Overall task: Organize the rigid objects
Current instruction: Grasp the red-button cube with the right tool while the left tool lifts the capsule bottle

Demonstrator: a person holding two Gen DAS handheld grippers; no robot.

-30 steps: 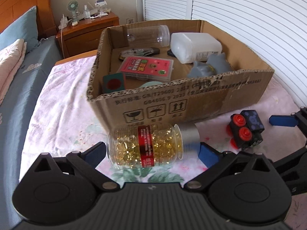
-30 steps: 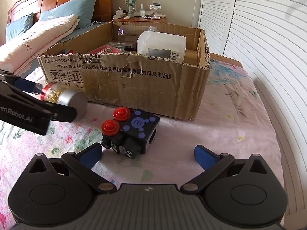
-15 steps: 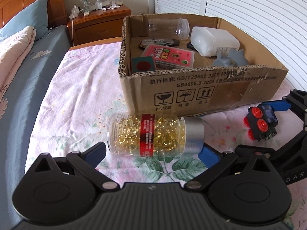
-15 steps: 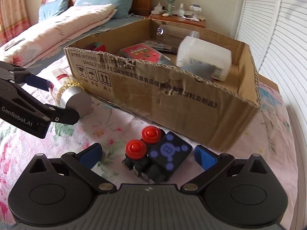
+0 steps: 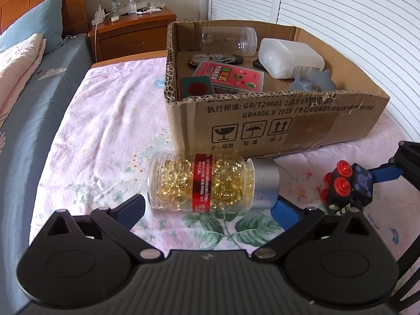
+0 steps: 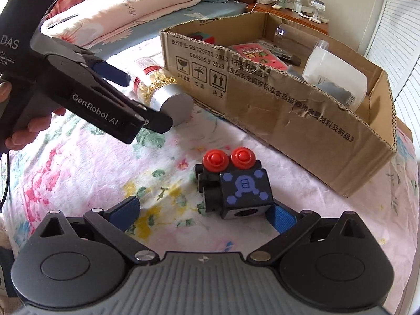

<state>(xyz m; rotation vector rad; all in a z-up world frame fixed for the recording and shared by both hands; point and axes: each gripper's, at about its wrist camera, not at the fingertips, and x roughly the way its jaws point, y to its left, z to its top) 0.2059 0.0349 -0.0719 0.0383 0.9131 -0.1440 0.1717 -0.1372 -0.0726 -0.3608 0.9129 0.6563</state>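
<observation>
A clear bottle (image 5: pixel 210 183) of yellow capsules, with a red label and a silver cap, lies on its side on the floral bedspread in front of the cardboard box (image 5: pixel 288 131). My left gripper (image 5: pixel 207 208) is open, with the bottle lengthwise between its fingers. A black toy block (image 6: pixel 233 183) with red buttons and blue hexagons rests on the bed to the right of the bottle. My right gripper (image 6: pixel 204 212) is open around the block, which sits close to its right pad. The right wrist view also shows the bottle (image 6: pixel 157 89) and the left gripper (image 6: pixel 144 102).
The box (image 6: pixel 288 113) holds a clear jar (image 5: pixel 228 42), a white container (image 5: pixel 288 57), a pink case (image 5: pixel 231 76) and other items. A nightstand (image 5: pixel 131 34) stands behind; louvred doors run along the right. A hand (image 6: pixel 26 131) grips the left tool.
My right gripper has moved forward, so the toy block now sits between its fingers. The left view has swung left; the bottle stays between the left fingers.
</observation>
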